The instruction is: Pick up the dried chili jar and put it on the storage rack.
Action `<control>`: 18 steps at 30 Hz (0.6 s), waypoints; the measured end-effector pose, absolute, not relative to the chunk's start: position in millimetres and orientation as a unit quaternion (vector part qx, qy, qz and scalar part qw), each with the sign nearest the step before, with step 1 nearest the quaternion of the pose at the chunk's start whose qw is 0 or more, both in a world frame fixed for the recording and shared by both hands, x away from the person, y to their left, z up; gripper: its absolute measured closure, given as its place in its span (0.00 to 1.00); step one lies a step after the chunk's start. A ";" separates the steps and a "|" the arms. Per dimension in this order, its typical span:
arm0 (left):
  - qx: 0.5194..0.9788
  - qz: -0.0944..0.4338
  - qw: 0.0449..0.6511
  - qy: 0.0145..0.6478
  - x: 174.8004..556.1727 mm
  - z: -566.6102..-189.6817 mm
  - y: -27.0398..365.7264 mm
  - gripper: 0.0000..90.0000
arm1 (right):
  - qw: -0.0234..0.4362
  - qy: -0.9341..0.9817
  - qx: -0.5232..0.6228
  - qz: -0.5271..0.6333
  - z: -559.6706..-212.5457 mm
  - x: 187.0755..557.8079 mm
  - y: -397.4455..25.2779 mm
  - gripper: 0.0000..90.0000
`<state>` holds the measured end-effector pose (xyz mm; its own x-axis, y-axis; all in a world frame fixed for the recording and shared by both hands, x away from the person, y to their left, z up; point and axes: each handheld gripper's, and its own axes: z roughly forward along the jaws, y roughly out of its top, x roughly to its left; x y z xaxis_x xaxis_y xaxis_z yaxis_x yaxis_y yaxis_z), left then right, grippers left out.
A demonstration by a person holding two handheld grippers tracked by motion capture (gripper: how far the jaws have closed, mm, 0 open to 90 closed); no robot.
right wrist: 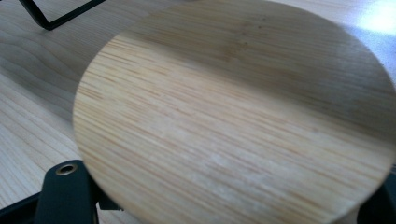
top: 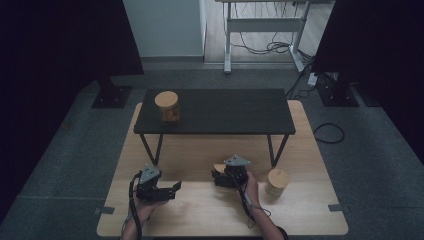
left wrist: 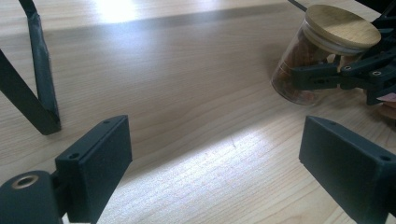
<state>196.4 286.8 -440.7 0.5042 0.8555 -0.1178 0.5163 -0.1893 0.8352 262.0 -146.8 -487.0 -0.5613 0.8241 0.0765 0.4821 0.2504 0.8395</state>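
The right gripper (top: 223, 176) pinches a jar (left wrist: 322, 51) with a wood lid (right wrist: 233, 116), just in front of the black shelf (top: 215, 111) that stands on the table (top: 200, 210). The jar is tilted, with brown bits inside. I think it could slip out and roll, because glass is smooth and the jaws hold it only at its sides. The lid could pop off and the bits could spill. The left gripper (top: 165, 191) waits nearby, lower left of the shelf, its jaws spread wide and holding nothing. A second jar (top: 276, 182) stands just beside the right hand and could get bumped over. A third jar (top: 167, 106) sits on the shelf. I see no words or labels on anything.
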 end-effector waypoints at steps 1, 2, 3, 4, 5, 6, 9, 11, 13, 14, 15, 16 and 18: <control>0.747 0.192 0.441 0.459 196.4 -440.7 286.8 0.10 | 0.195 0.766 0.426 0.440 -487.2 261.5 -146.6 0.26; 0.747 0.193 0.440 0.459 196.4 -440.6 286.4 0.10 | 0.196 0.766 0.425 0.440 -487.4 261.3 -146.5 0.26; 0.747 0.193 0.440 0.459 196.5 -440.6 286.3 0.10 | 0.197 0.767 0.424 0.440 -487.3 261.3 -146.5 0.26; 0.747 0.193 0.440 0.460 196.4 -440.6 286.2 0.10 | 0.198 0.767 0.423 0.440 -487.7 261.2 -146.7 0.26; 0.747 0.193 0.440 0.460 196.4 -440.6 286.2 0.10 | 0.199 0.766 0.422 0.441 -488.3 260.7 -146.7 0.26; 0.747 0.193 0.439 0.460 196.6 -440.7 286.3 0.10 | 0.201 0.766 0.421 0.442 -489.0 260.1 -146.8 0.26; 0.747 0.193 0.439 0.460 196.6 -440.8 286.2 0.10 | 0.203 0.766 0.421 0.442 -489.6 258.9 -146.2 0.26; 0.747 0.193 0.438 0.460 196.8 -441.0 286.2 0.10 | 0.206 0.767 0.418 0.441 -489.6 257.7 -145.7 0.26; 0.747 0.193 0.438 0.461 197.0 -441.1 286.3 0.10 | 0.204 0.767 0.418 0.442 -489.7 257.5 -146.0 0.26; 0.747 0.193 0.438 0.461 197.0 -441.2 286.3 0.10 | 0.206 0.767 0.416 0.443 -490.2 256.5 -146.4 0.26; 0.747 0.193 0.438 0.461 197.0 -441.2 286.3 0.10 | 0.206 0.767 0.416 0.443 -490.2 256.5 -146.4 0.26; 0.747 0.193 0.438 0.461 197.2 -441.3 286.2 0.10 | 0.206 0.767 0.414 0.445 -490.7 255.6 -147.7 0.26; 0.747 0.193 0.438 0.461 197.2 -441.5 285.9 0.10 | 0.207 0.765 0.414 0.448 -490.9 253.7 -148.6 0.26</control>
